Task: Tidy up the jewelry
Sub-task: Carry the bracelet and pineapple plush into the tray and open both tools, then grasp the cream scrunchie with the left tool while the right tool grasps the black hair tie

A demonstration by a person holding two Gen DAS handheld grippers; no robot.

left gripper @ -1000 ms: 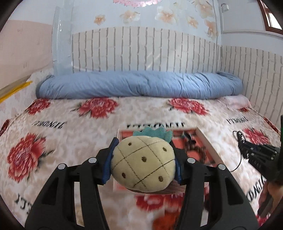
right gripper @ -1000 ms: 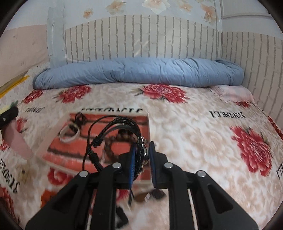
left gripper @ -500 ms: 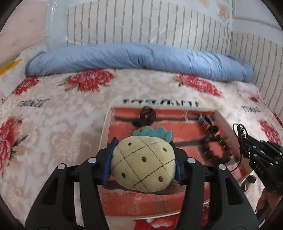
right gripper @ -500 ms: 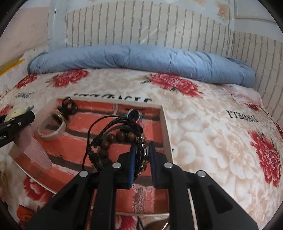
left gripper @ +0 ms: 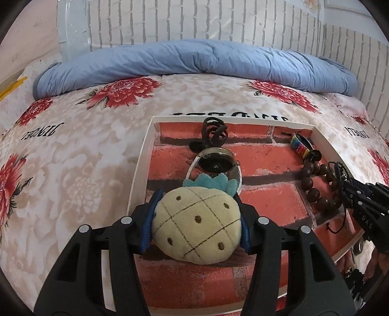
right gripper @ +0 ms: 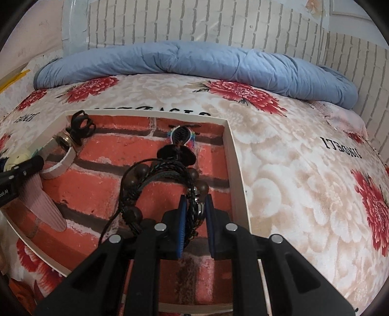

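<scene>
**Over the brick-print tray: pineapple plush in the left gripper, braided bracelet in the right**

On a bed with a cream bedspread (left gripper: pixel 80 175) patterned with red flowers, a shallow white-rimmed tray (left gripper: pixel 142 167) lined in red brick print. Above its near half, left gripper (left gripper: pixel 197 223) clenched on a plush pineapple charm (left gripper: pixel 197 222), blue pads pressing both sides, teal leaf tuft pointing away from the camera. Beyond the plush, inside the tray: a white bangle (left gripper: pixel 239 173) with a round metal piece (left gripper: pixel 216 161) at its far edge, then a black coiled hair tie (left gripper: pixel 214 131) against the far wall. Toward the tray's right side, a rainbow-striped band (left gripper: pixel 300 145) near the far corner and a dark wooden bead bracelet (left gripper: pixel 313 187) just beside the right wall.

Over the bead bracelet, right gripper (right gripper: pixel 195 216) pinched nearly closed on a black braided cord bracelet (right gripper: pixel 155 175), the loop standing up ahead of the fingertips with thin cord ends trailing down to the left. Whether the loop touches the beads: cannot tell.

Along the far side of the bed, a rolled blue quilt (left gripper: pixel 194 60) against a white brick-pattern wall (left gripper: pixel 194 21)
</scene>
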